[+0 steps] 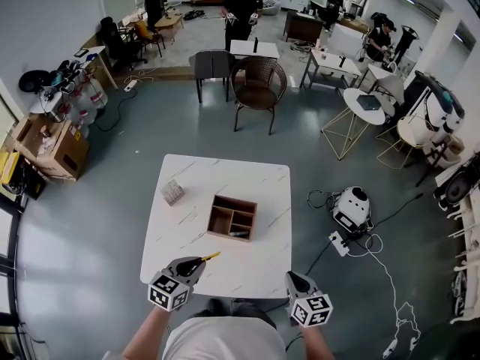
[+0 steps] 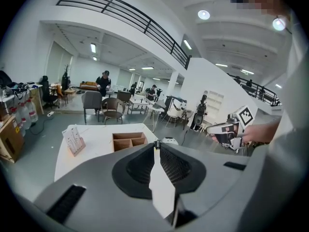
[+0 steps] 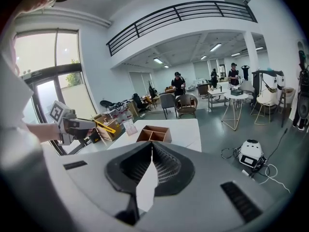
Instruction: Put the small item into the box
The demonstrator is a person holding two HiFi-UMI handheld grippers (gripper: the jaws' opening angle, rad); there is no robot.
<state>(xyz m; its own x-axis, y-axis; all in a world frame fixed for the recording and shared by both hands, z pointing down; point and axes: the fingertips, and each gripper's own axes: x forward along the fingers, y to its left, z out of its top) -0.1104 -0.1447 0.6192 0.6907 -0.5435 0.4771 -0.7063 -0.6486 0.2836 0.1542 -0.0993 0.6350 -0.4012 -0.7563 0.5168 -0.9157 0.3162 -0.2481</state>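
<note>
An open wooden box (image 1: 233,201) with several compartments stands in the middle of the white marble table (image 1: 262,178); it also shows as the box (image 2: 128,140) and the box (image 3: 154,133). My left gripper (image 1: 196,263) hovers over the table's near edge, shut on a thin yellow pen (image 1: 211,257) that sticks out toward the box. From the right gripper view the pen (image 3: 105,126) points right. In its own view the left gripper (image 2: 155,146) has its jaws together. My right gripper (image 1: 294,278) hangs off the near right corner; the right gripper (image 3: 152,145) is shut with nothing in it.
A small card stand (image 1: 172,192) sits on the table left of the box. A white device (image 1: 352,208) with cables lies on the floor to the right. Chairs (image 1: 257,85), desks and people fill the far room; cardboard boxes (image 1: 52,145) stand at left.
</note>
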